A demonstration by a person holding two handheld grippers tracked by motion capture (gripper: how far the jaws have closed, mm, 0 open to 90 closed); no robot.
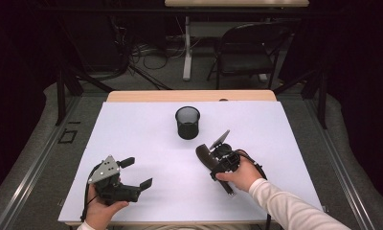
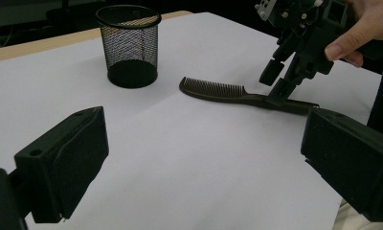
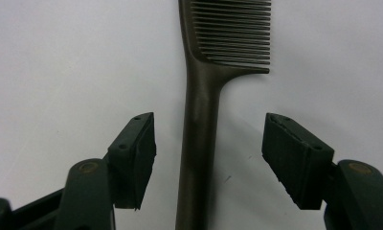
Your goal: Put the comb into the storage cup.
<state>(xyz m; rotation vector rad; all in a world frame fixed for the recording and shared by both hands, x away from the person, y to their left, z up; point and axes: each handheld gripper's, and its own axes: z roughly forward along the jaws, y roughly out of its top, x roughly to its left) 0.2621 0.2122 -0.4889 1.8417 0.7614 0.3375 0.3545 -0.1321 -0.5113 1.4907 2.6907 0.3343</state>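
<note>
A dark brown comb (image 3: 199, 96) lies flat on the white table, its teeth pointing away from my right gripper (image 3: 208, 158). That gripper's jaws stand on either side of the comb's handle with a clear gap on both sides, so it is open. From above, the comb (image 1: 205, 155) lies just below a black mesh cup (image 1: 187, 122), and the right gripper (image 1: 217, 165) points down over the handle. My left gripper (image 1: 138, 172) rests open and empty near the front left of the table. In the left gripper view, its jaws (image 2: 204, 167) frame the comb (image 2: 218, 90), the cup (image 2: 130, 45) and the right gripper (image 2: 275, 84).
The white sheet (image 1: 132, 124) covers most of a wooden table. The cup stands upright and looks empty. A folding chair (image 1: 247, 48) and a table leg with cables stand on the floor beyond the far edge.
</note>
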